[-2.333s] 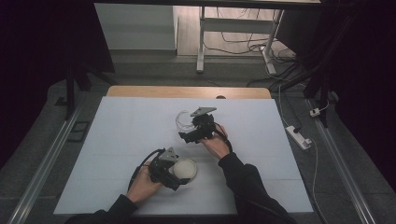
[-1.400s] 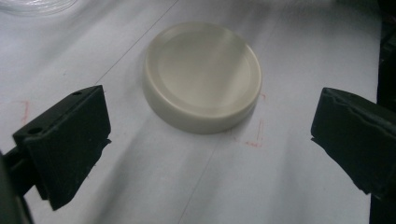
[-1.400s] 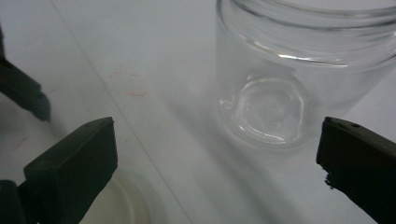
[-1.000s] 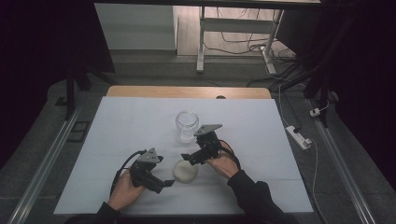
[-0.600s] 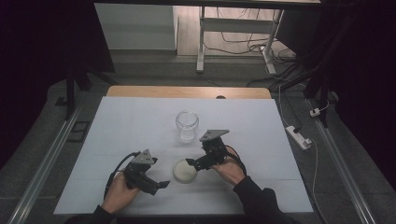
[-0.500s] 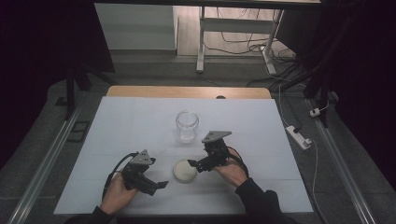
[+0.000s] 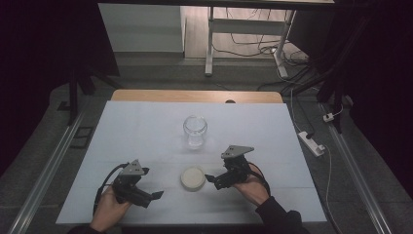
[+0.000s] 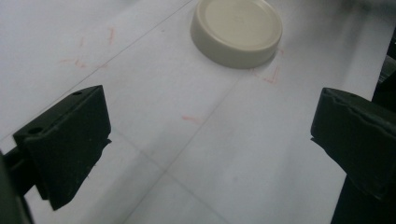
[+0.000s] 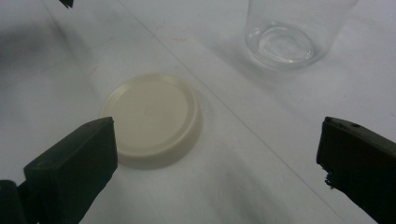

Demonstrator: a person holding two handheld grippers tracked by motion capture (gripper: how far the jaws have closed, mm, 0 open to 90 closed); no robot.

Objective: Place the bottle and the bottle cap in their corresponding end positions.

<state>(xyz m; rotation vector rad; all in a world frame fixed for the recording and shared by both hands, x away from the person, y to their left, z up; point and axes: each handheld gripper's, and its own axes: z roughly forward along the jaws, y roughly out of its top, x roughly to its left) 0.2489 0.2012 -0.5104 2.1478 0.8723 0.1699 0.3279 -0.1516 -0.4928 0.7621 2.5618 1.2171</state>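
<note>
A cream round lid (image 7: 193,177) lies flat on the white table cover, seen close in the left gripper view (image 8: 236,31) and the right gripper view (image 9: 154,119). A clear glass jar (image 7: 195,131) stands upright behind it, without a lid; its base shows in the right gripper view (image 9: 295,32). My left gripper (image 7: 155,196) is open, low on the table to the left of the lid, with nothing between its jaws. My right gripper (image 7: 210,178) is open just right of the lid, also holding nothing.
The white table cover (image 7: 146,131) spans a table with a wooden far edge (image 7: 195,96). A power strip (image 7: 311,142) lies on the floor at the right. Metal rails run along both sides of the table.
The left gripper let go of the lid and drew back to the left. The right gripper came away from the jar and moved down beside the lid, then a little to the right.
</note>
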